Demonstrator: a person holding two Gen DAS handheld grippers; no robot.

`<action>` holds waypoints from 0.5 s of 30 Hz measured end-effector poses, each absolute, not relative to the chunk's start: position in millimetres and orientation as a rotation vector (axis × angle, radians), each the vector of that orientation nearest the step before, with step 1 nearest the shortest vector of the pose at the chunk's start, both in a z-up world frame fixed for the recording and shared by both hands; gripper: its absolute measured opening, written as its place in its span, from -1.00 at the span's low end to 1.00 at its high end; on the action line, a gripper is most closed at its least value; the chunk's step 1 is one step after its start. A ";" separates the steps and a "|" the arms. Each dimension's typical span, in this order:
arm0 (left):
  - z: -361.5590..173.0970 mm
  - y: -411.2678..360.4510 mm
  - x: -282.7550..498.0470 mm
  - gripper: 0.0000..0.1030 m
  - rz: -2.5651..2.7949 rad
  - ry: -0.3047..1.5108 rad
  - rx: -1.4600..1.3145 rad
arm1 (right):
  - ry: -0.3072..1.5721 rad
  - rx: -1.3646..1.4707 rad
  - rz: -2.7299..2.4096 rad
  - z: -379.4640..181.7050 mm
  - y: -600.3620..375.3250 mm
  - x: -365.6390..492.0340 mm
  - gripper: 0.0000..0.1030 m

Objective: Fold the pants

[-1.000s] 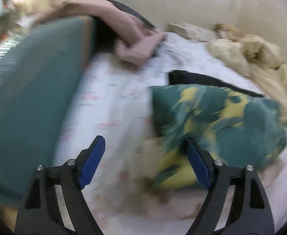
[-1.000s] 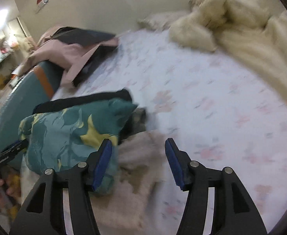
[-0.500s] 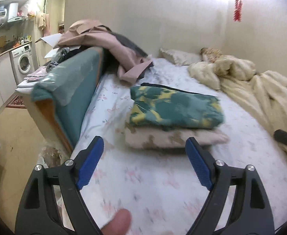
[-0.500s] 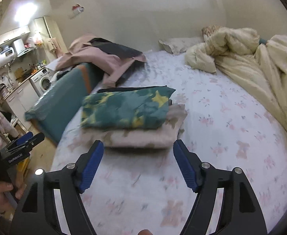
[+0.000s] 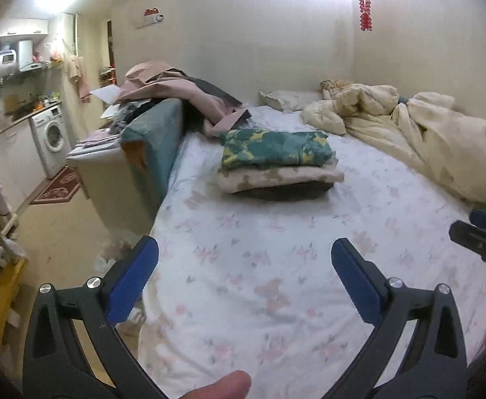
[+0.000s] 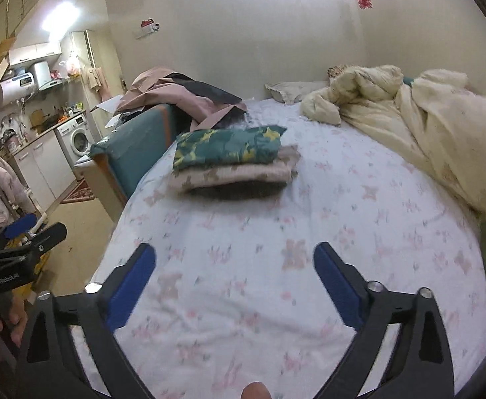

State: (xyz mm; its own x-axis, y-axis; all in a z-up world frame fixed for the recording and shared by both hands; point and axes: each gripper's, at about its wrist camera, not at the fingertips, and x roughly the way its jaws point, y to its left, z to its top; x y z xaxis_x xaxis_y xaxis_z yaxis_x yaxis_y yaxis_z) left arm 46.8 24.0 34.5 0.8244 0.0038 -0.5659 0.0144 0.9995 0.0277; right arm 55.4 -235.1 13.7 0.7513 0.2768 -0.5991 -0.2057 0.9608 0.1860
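The folded green-and-yellow patterned pants (image 5: 276, 148) top a stack on the far floral bedsheet (image 5: 276, 266). My left gripper (image 5: 244, 279) and right gripper (image 6: 233, 281) are opening, empty; folding looks finished, so next I'd fetch another garment.

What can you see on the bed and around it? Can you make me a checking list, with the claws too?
Surface: bed sheet, white with pink flowers, bare in the near part.
Job's things: green and yellow pants folded on top of a stack; beige folded piece under them, a dark layer at the bottom.
Clutter: cream duvet bunched at the right; pink clothes heaped over the teal headboard.
Grippers: left claw and right claw both opening, nothing between their jaws.
Cables: nothing seen.
Surroundings: washing machine, red wall ornament.
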 end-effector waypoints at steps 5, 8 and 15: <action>24.6 25.4 25.5 0.99 -0.004 0.624 -0.040 | 0.658 0.092 0.260 9.4 -222.8 26.9 1.00; 20.4 24.4 20.8 0.99 0.010 0.623 -0.061 | 0.629 0.013 0.237 7.9 -211.5 17.8 1.00; 10.9 14.9 13.3 0.99 -0.004 0.631 -0.024 | 0.622 0.054 0.219 2.5 -211.1 16.6 1.00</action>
